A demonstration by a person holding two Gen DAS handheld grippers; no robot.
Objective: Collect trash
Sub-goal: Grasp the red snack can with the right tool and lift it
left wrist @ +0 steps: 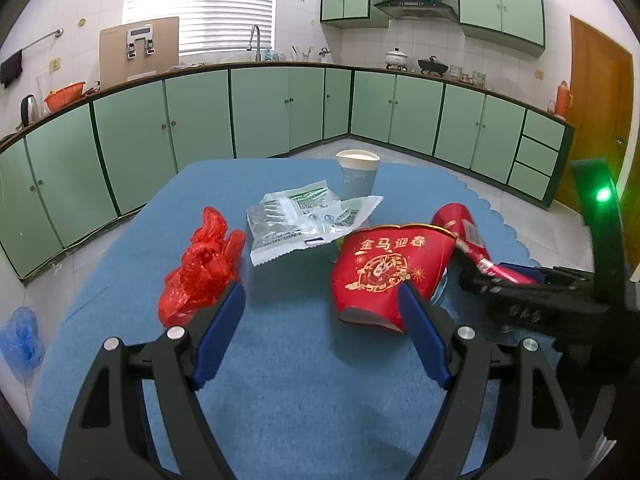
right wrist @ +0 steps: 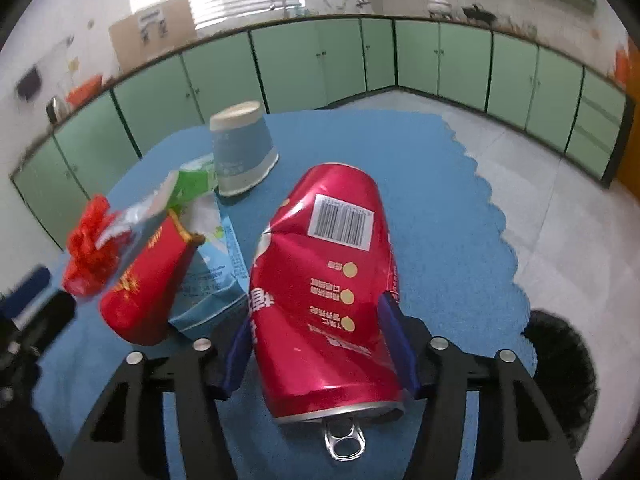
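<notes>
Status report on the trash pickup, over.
Right gripper jaws clamped on dented red can. Left gripper open, empty. Red paper cup beside can.

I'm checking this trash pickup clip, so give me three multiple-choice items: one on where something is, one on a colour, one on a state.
1. Where is the dented can?
A. between the right tongs
B. inside the blue cup
C. on the floor

2. What colour is the crumpled plastic bag on the blue mat?
A. green
B. red
C. black

3. How are the left tongs?
A. shut on the red paper cup
B. shut on the wrapper
C. open, holding nothing

Answers: 1 A, both blue pads press on the can's sides. 2 B, it is bright red. 3 C, the pads stand wide apart over bare mat.
</notes>
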